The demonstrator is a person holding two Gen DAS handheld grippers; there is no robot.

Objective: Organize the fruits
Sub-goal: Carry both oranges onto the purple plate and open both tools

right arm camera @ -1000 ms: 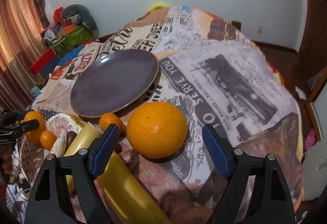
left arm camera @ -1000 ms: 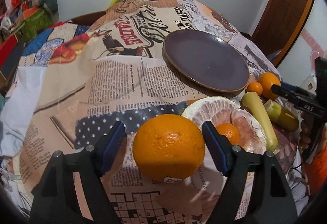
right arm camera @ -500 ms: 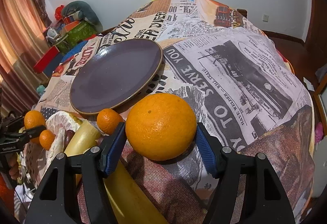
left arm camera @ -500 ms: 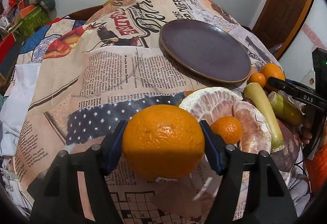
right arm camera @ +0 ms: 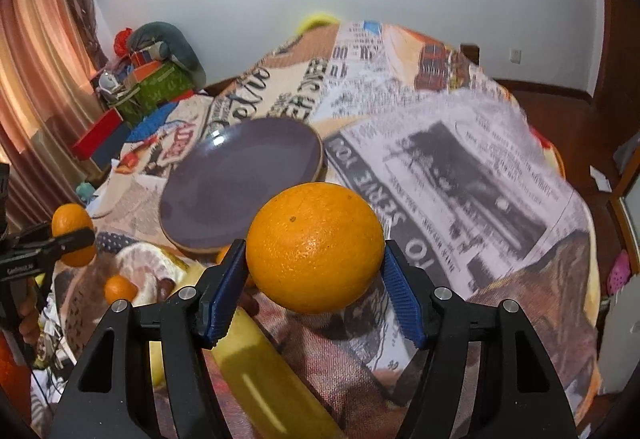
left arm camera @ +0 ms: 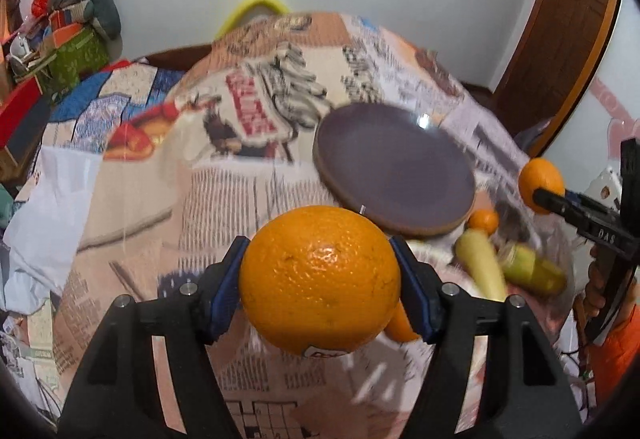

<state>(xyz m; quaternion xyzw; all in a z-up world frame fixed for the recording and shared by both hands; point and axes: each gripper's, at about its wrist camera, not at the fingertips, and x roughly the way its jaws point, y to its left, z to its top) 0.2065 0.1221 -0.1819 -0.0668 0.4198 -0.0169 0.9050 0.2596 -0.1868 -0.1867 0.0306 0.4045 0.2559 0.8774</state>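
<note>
My left gripper [left arm camera: 320, 293] is shut on a large orange [left arm camera: 320, 279] and holds it above the newspaper-print cloth. My right gripper [right arm camera: 314, 285] is shut on a second large orange [right arm camera: 316, 245], also lifted. An empty purple plate [left arm camera: 394, 167] lies beyond both; it also shows in the right wrist view [right arm camera: 240, 179]. The right gripper with its orange [left arm camera: 540, 183] shows at the right of the left wrist view. The left gripper with its orange [right arm camera: 72, 235] shows at the left of the right wrist view.
A small mandarin [left arm camera: 484, 221], a yellow fruit [left arm camera: 480, 265] and a green one [left arm camera: 536, 271] lie by the plate. A peeled pomelo [right arm camera: 148, 267] with a mandarin [right arm camera: 120, 289] sits left. Boxes and bags [right arm camera: 140, 87] are stacked by the wall.
Both grippers closed on their oranges and lifted them off the cloth. The view is blurred from the upward motion.
</note>
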